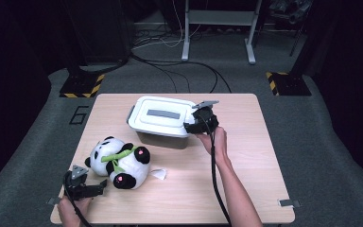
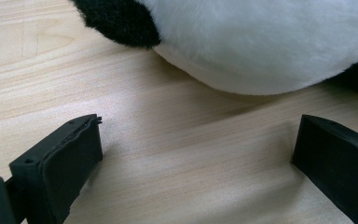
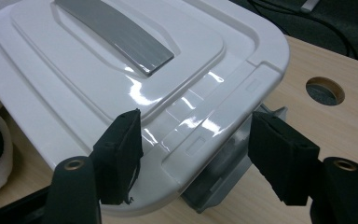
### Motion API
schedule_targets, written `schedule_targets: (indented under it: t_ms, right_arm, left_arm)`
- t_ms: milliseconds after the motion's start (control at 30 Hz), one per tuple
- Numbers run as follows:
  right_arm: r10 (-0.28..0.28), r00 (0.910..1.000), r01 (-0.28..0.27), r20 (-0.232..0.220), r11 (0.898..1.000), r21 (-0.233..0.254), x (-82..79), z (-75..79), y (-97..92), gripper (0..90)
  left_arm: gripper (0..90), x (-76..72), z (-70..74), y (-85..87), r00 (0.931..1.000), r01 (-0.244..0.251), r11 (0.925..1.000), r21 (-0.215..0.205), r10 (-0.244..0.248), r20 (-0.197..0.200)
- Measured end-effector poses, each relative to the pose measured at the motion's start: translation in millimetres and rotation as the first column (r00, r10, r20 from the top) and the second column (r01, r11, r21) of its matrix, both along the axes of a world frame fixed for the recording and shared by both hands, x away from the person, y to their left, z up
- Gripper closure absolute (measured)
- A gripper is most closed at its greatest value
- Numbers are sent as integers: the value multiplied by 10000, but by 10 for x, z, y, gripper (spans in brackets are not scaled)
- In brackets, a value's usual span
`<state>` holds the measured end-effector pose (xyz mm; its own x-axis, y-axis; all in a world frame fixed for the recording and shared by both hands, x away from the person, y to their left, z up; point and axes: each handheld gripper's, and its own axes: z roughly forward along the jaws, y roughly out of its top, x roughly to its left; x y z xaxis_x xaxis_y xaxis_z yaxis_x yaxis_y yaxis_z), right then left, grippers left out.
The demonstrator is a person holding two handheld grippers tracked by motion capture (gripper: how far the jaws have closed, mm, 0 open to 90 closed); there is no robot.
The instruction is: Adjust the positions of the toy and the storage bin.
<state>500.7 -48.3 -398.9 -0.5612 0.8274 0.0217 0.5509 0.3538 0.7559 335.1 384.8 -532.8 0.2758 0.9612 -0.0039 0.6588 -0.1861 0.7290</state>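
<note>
The white box [image 1: 163,118] is placed in the middle of the far half of the bench [image 1: 246,189], and its lid [image 3: 121,84] is on it. The right claw [image 3: 196,154] is brought to the box's near right corner with its jaws half apart, one above the lid edge and one outside a grey latch [image 3: 223,172] at the side; whether the pads already press cannot be told. It is judged that the latch or lid edge is meant to be taken here. The lid is made of smooth, glossy plastic with rounded corners and a flat grey handle [image 3: 116,35]. The soft, furry panda toy [image 1: 120,163] is laid near the front left, and the left claw [image 2: 196,163] is rested just beside it, wide apart and holding nothing.
</note>
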Motion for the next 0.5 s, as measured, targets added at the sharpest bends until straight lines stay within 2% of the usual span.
schedule_targets:
  t_ms: [133,367,467,500]
  right_arm:
    - [-123,9999,124,21,9999,-91,-9,10,-55,355]
    - [-426,9991,427,-84,9991,50,-31,4,-153,354]
    - [-344,9992,346,183,9994,-89,-36,16,-138,324]
    - [-300,9993,299,217,9995,41,-43,25,-129,327]
  left_arm:
    - [9,-1,0,1,10000,-11,10000,-1,11,7]
    - [10,-2,0,-1,10000,-12,10000,-2,12,24]
    - [11,-2,0,-1,10000,-12,10000,-4,12,29]
    - [11,-2,0,-1,10000,-13,10000,1,13,27]
